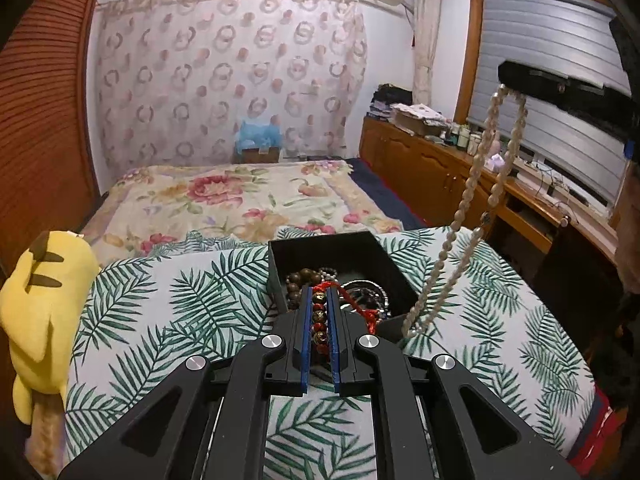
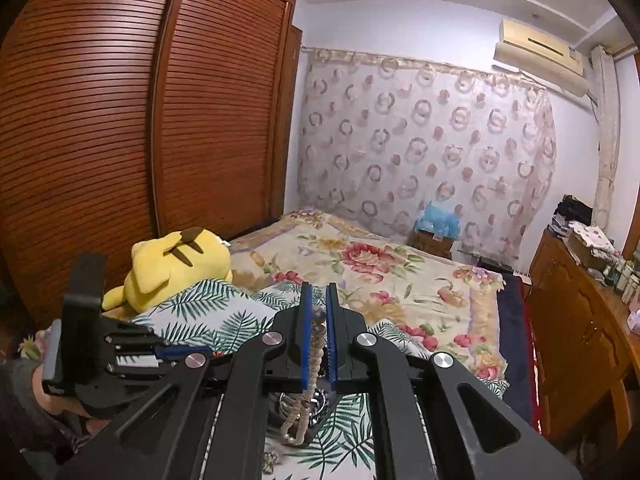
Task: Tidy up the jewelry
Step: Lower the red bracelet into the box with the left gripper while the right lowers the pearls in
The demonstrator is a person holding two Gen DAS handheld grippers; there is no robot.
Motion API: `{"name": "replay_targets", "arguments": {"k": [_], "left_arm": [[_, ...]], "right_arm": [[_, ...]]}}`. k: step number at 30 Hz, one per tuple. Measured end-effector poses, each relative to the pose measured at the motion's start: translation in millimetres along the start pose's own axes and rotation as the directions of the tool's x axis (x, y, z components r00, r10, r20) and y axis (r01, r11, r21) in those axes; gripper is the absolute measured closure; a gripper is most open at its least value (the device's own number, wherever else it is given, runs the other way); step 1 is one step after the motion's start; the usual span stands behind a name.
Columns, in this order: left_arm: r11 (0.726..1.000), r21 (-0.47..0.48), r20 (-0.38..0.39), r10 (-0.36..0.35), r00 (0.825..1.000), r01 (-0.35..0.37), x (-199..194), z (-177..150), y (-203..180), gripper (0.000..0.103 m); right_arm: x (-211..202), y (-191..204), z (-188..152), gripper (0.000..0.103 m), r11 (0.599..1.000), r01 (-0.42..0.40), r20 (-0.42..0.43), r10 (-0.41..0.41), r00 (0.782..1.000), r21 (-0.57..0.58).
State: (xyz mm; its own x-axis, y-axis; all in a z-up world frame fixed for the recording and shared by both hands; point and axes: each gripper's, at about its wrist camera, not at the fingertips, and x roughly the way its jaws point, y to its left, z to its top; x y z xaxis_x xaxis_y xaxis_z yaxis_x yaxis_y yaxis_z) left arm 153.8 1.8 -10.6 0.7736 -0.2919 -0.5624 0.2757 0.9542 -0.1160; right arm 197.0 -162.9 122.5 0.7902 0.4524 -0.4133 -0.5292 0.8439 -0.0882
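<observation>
**Jewelry half out of the box, one piece in each claw**

Box (image 1: 362, 254): black, open-topped, resting on the leaf-print cover (image 1: 168, 312) at the near end of the bed. Inside, a tangle of pieces: brown wooden beads (image 1: 302, 278) at the left, darker and silvery strands (image 1: 366, 294) at the right, individual items hard to separate. Near wall of the box masked by the gripper fingers.

Left gripper (image 1: 319, 300): blue pads nearly together, clamped on a red-and-gold bead bracelet (image 1: 320, 316) with a red cord trailing right over the box edge. Lower end of the bracelet lost behind the fingers.

Right gripper (image 2: 319, 300): pads closed on a pale pearl necklace (image 2: 316, 356), strand running down between them and looping below. From the left wrist view, the same necklace (image 1: 476, 184) hanging in a long double line from the raised black fingers at upper right, lowest beads touching the box's right front corner. Whether any of it lies inside the box: cannot tell.

Beneath the right gripper, a glimpse of silvery jewelry (image 2: 316, 402) through the frame, mostly hidden.

Yellow plush toy (image 1: 36, 312) at the cover's left edge, cut off by the lens rim. Left gripper body (image 2: 86, 344) and a bit of hand visible at lower left in the right wrist view, dark and blurred.
</observation>
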Motion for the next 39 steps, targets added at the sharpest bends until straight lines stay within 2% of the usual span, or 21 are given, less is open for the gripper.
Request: {"name": "replay_targets", "arguments": {"k": [10,21,27,28,29,30,31,33,35,39], "left_arm": [[1.0,0.014,-0.014,0.008,1.0,-0.008,23.7,8.9,-0.1,0.097],[1.0,0.014,-0.064,0.008,0.998,-0.007,59.9,7.9,-1.8,0.097],[1.0,0.025,-0.084,0.017,0.996,-0.015,66.6,5.4,-5.5,0.094],[1.0,0.023,-0.081,0.014,0.997,-0.012,65.6,4.7,-5.5,0.088],[1.0,0.022,-0.078,0.013,0.997,-0.012,63.4,3.6,-5.0,0.072],[1.0,0.02,-0.075,0.018,0.997,-0.016,62.2,2.4,-5.6,0.063],[1.0,0.018,-0.069,0.022,0.997,-0.021,59.7,0.8,-5.5,0.055],[0.999,0.019,-0.07,0.03,0.997,-0.029,56.7,-2.5,-5.4,0.047],[0.999,0.02,-0.069,0.04,0.997,-0.039,53.8,-4.8,-4.8,0.025],[0.999,0.013,-0.059,0.049,0.997,-0.049,44.4,-11.7,-0.4,0.013]], "right_arm": [[17.6,-9.0,10.0,0.095,1.0,0.013,0.013,-0.013,1.0,0.021],[27.2,-18.0,20.7,0.095,0.999,0.029,0.023,-0.03,0.999,0.038],[44.3,-15.6,15.1,0.095,0.999,0.029,-0.022,-0.029,0.999,0.022],[49.6,-15.1,11.2,0.095,0.999,0.03,-0.039,-0.029,0.999,0.017],[53.9,-13.8,7.5,0.095,0.999,0.03,-0.05,-0.03,0.998,0.016],[57.9,-13.3,3.9,0.095,0.999,0.029,-0.061,-0.028,0.998,0.017],[62.9,-12.9,-0.1,0.095,0.999,0.026,-0.075,-0.024,0.997,0.021],[74.1,-11.9,-10.1,0.095,0.999,0.021,-0.109,-0.018,0.994,0.026],[85.1,-9.7,-21.3,0.095,1.0,0.017,-0.142,-0.013,0.99,0.024],[104.3,-4.6,-44.7,0.095,0.999,0.002,-0.201,0.006,0.98,0.039]]}}
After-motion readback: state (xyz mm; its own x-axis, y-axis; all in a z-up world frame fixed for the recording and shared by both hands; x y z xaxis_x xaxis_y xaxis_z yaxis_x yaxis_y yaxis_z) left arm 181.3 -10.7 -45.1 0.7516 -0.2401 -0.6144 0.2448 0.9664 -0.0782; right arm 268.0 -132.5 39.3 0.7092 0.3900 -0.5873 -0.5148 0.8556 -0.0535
